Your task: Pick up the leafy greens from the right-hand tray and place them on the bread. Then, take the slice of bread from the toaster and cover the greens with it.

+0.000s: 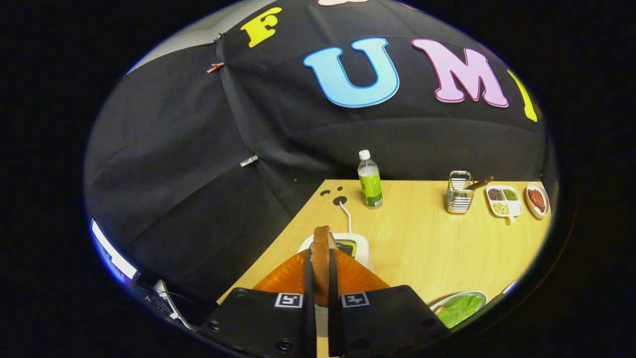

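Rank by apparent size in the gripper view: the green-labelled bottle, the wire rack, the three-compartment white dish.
1. Green-labelled plastic bottle
2. Metal wire rack
3. White three-compartment dish, close to the rack, so unsure.
The claw holds the brown bread slice.

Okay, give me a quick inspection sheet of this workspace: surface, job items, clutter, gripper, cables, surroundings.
Surface: light wooden table, with small round holes near its far edge.
Job's things: bread slice held edge-up between the fingers, over the orange plate; white toaster just beyond; leafy greens on a tray to the right of the fingers.
Clutter: green-labelled bottle, wire rack, divided dish of beans, small plate with reddish food.
Gripper: gripper shut on bread slice, both fingers pressing its faces.
Cables: white cord runs from the toaster to a table hole.
Surroundings: black cloth wall.
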Tool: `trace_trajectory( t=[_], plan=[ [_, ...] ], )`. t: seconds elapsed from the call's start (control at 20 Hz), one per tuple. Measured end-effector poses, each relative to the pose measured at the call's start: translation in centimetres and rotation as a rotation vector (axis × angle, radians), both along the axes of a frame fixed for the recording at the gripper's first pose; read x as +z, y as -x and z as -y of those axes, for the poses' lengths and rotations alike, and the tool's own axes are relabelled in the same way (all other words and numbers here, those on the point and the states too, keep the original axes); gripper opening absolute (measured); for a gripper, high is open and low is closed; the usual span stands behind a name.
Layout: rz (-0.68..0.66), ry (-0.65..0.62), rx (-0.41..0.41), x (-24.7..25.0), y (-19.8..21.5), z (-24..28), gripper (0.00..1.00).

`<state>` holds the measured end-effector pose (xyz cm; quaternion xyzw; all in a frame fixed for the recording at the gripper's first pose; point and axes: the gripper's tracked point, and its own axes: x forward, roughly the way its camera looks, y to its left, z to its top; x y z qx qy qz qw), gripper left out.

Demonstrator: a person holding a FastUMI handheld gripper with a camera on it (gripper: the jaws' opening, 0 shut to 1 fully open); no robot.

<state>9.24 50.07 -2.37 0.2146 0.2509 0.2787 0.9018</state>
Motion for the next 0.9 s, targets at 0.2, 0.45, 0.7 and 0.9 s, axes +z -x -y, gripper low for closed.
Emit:
trace_trajectory(
  t=[0.2, 0.45, 0.7, 0.9],
  plan=[
    [0.054, -0.055, -0.023, 4.4, 1.1, 3.9, 0.13],
    [0.053, -0.048, -0.107, 4.2, 2.5, 12.3, 0.13],
    [-0.057, 0.004, -0.257, -2.9, 4.9, 20.7, 0.13],
    [-0.152, 0.009, -0.359, -9.0, 6.9, 23.8, 0.13]
  ],
)
